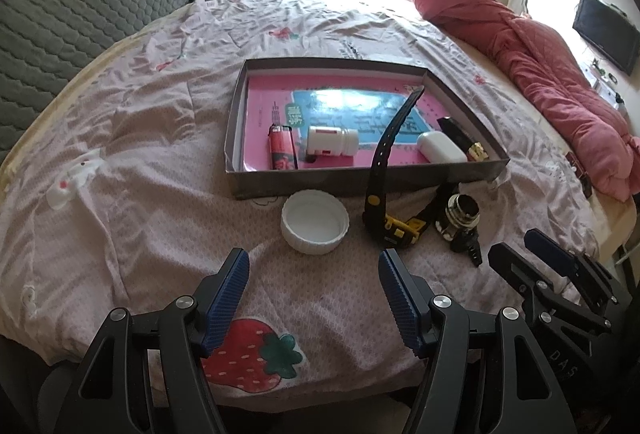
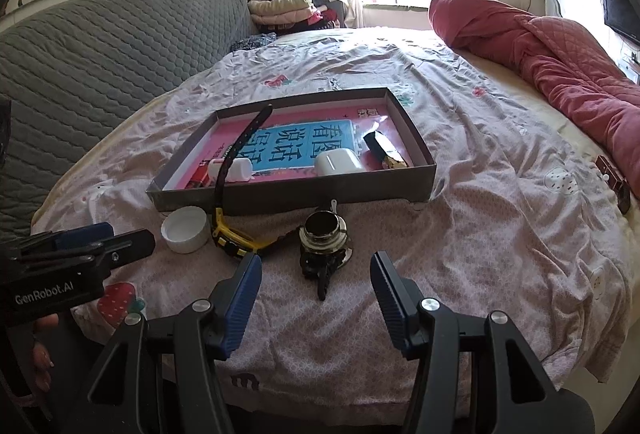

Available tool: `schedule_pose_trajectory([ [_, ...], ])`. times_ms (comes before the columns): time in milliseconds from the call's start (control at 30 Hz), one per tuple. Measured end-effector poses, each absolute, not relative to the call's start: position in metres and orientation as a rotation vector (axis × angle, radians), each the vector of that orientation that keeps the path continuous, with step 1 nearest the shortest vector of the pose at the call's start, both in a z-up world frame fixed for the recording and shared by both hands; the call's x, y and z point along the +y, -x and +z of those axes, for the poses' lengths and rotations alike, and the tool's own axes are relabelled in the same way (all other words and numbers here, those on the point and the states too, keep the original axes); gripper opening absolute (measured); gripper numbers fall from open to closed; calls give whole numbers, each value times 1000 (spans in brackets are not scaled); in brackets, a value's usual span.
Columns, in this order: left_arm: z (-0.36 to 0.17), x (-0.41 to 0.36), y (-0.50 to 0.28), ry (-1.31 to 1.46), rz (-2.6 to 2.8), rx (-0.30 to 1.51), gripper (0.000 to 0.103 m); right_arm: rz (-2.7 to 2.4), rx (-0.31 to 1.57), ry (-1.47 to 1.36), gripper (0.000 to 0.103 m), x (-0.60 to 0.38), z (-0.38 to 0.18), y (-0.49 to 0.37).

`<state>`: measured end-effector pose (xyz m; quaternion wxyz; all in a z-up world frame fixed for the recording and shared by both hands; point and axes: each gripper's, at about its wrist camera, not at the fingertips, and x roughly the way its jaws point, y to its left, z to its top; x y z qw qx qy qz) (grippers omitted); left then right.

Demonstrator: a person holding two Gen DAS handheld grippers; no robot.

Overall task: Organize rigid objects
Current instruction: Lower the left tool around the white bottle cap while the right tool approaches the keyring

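Observation:
A shallow grey box [image 1: 360,179] [image 2: 304,199] lies on the bed and holds a pink book, a red lighter [image 1: 282,149], a white bottle [image 1: 330,141] [image 2: 240,169], a white case [image 1: 440,147] [image 2: 338,161] and a dark packet [image 2: 386,149]. In front of it lie a white lid [image 1: 314,224] [image 2: 186,230], a black-and-yellow watch [image 1: 394,224] [image 2: 232,240] with one strap sticking up, and a dark metal burner [image 1: 460,220] [image 2: 324,238]. My left gripper [image 1: 314,272] is open just short of the lid. My right gripper [image 2: 316,276] is open near the burner.
The bedsheet [image 1: 140,161] is wrinkled, with a strawberry print. A rolled red quilt [image 1: 540,73] [image 2: 560,65] lies along the right side. The grey padded headboard [image 1: 80,13] stands at left, folded clothes [image 2: 286,11] at the back, and a small dark object [image 2: 612,181] at the right bed edge.

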<state>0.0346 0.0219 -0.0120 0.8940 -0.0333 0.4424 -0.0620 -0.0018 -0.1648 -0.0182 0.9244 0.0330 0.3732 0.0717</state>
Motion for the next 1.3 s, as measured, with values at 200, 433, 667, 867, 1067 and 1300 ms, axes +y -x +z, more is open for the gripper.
schedule_pose_trajectory([
  [200, -21, 22, -40, 78, -126, 940, 69, 144, 788, -71, 56, -166, -23, -2],
  [433, -26, 21, -46, 84, -120, 950, 69, 149, 824, -69, 56, -165, -34, -10],
  [667, -33, 19, -50, 90, -118, 963, 69, 151, 839, -68, 56, -163, -40, -15],
  [867, -40, 21, -57, 98, -115, 971, 69, 136, 858, -98, 56, -165, -47, -24],
  [1067, -47, 25, -63, 107, -121, 972, 69, 136, 868, -88, 56, -162, -51, -28],
  [1300, -53, 27, -70, 121, -124, 972, 69, 138, 867, -83, 56, -161, -54, -32],
])
